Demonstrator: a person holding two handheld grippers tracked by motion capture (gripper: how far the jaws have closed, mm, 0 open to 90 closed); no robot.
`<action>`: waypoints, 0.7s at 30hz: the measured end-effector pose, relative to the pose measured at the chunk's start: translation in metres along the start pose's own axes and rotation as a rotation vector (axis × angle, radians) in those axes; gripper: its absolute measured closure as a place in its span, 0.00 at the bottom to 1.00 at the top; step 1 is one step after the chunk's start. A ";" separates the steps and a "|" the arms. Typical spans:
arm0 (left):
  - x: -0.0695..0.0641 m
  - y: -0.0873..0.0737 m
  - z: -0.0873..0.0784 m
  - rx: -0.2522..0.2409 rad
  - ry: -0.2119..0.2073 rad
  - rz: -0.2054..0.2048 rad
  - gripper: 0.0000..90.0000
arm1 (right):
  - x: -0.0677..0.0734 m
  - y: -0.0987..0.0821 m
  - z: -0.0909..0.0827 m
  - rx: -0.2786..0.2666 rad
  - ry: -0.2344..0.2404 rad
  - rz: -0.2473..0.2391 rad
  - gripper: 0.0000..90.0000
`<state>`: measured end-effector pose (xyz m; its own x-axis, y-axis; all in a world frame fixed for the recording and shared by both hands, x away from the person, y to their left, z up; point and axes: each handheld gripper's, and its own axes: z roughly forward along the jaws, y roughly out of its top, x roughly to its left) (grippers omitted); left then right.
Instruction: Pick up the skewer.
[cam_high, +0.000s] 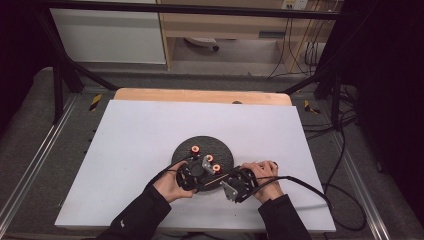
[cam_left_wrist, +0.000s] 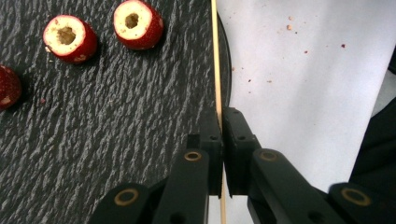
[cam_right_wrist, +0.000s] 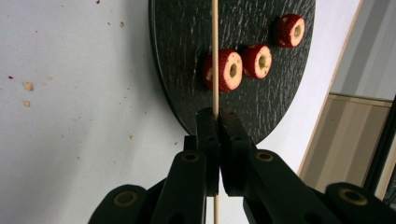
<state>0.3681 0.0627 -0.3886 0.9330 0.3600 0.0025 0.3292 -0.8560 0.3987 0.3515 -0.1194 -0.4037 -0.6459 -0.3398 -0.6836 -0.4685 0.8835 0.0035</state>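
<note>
both grippers' jaws pinching skewer, slate plate edge beneath

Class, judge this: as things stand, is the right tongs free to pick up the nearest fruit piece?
Probably not: the right tongs are shut on the skewer, though the nearest fruit piece lies unobstructed.

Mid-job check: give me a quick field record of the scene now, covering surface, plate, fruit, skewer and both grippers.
surface: white sheet over a wooden table
plate: round black slate plate, textured top
fruit: three cored red fruit pieces on the plate, none on the stick
skewer: thin wooden skewer, bare, held over the plate's near edge
left gripper: left gripper shut on the skewer
right gripper: right gripper shut on the skewer
debris: small crumbs scattered on the sheet
</note>
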 end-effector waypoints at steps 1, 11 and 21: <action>0.000 0.000 0.000 0.002 0.006 0.000 0.97 | 0.000 0.000 -0.001 -0.004 -0.001 0.001 0.98; 0.001 -0.011 -0.001 -0.023 0.038 -0.018 0.98 | -0.006 -0.006 -0.003 -0.039 -0.007 0.169 0.77; 0.010 -0.038 -0.013 -0.077 0.075 -0.084 0.98 | -0.008 -0.037 -0.013 -0.130 -0.046 0.656 0.42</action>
<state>0.3635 0.1037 -0.3912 0.8881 0.4583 0.0339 0.3906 -0.7917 0.4698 0.3656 -0.1533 -0.3887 -0.7969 0.2707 -0.5401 -0.0585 0.8552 0.5149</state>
